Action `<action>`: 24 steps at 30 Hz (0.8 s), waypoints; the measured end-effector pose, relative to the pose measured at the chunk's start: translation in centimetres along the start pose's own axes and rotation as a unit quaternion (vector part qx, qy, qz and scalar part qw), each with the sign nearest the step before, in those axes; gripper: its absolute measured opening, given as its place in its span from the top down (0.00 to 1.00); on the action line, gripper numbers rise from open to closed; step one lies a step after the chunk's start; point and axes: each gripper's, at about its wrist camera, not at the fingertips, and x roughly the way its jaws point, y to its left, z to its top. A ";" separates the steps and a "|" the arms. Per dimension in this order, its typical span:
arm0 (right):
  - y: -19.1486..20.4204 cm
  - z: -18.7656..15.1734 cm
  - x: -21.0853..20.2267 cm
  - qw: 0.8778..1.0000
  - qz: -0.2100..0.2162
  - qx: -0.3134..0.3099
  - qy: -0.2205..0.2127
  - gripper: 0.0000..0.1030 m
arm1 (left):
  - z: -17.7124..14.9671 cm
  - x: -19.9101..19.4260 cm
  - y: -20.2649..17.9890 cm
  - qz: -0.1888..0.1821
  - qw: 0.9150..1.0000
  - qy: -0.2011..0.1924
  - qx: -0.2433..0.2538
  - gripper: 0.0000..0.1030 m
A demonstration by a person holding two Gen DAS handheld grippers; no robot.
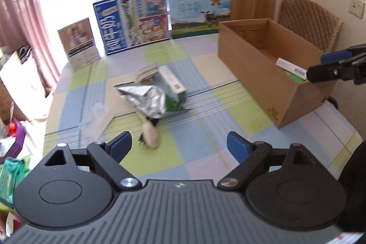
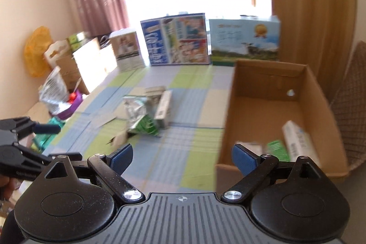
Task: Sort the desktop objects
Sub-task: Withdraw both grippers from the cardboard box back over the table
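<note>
Foil-lined pouch [image 1: 146, 98] sits crumpled against small cartons [image 1: 172, 81], so either empty, released gripper, left gripper [image 1: 178, 144] or right gripper [image 2: 181, 156], may drag its blurred neighbours off the table [image 1: 205, 143].

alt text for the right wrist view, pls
The open, empty right gripper hangs over a checked tablecloth, an open cardboard box at right already holding a few small cartons. A pile of a crumpled foil bag and small boxes sits mid-table; the left gripper pokes in at left. Printed cartons line the window side.
</note>
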 end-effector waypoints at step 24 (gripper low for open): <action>5.7 -1.0 9.0 0.997 0.032 -0.040 0.059 0.10 | -3.6 2.5 8.3 0.030 0.998 0.040 -0.038 0.12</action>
